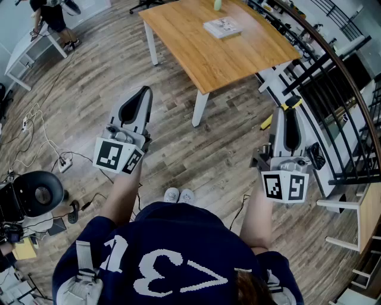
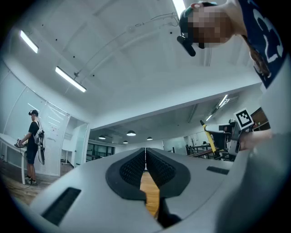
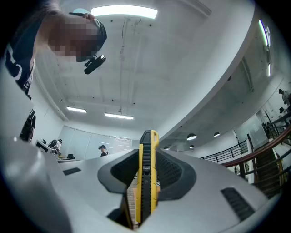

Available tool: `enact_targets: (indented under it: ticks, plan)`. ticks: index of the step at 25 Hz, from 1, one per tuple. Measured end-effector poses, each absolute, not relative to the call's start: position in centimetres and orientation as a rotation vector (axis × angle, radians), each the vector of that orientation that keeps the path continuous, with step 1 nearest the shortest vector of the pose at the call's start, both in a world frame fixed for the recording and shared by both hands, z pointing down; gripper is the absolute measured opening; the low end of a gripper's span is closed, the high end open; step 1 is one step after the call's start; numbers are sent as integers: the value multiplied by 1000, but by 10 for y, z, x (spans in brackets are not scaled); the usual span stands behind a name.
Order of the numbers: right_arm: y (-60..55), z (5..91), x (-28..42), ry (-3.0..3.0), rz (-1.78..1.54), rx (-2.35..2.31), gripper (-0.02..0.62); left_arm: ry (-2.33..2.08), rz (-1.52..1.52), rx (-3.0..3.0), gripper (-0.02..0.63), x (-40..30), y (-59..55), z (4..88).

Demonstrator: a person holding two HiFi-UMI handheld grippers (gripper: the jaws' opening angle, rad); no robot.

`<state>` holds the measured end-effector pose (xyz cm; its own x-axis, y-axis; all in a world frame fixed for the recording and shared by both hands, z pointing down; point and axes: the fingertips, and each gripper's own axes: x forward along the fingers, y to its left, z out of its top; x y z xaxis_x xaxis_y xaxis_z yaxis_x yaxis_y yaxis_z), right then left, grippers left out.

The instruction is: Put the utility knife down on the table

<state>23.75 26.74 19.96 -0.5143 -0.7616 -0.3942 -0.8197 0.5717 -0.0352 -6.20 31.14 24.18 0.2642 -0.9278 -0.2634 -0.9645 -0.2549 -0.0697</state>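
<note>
Head cam down; gripper cams toward ceiling [image 2: 136,68]

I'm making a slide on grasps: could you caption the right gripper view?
The right gripper clamps a yellow-and-black utility knife between its jaws, tilted up toward the lit ceiling.

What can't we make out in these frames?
Head view: yellow-and-black utility knife, mostly hidden by the right gripper holding it.
Head view: pale green object on the wooden table, cut off by the top edge.
Head view: white booklet, print too small.
Right gripper view: knife's lower end, hidden between the jaws.
</note>
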Motion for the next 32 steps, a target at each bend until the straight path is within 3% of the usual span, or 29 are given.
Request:
enact_targets:
  ticks: [16, 22, 32]
  plan:
    - [246, 204, 224, 2454, 166, -1227, 129, 1784, 223, -2336, 18, -65, 290, 252]
    - [203, 209, 206, 2452, 172, -1247, 129, 1786, 368, -2368, 18, -88, 239, 260]
    - [81, 179, 129, 2362, 211, -1301, 129, 1641, 304, -2409, 18, -161, 95, 237]
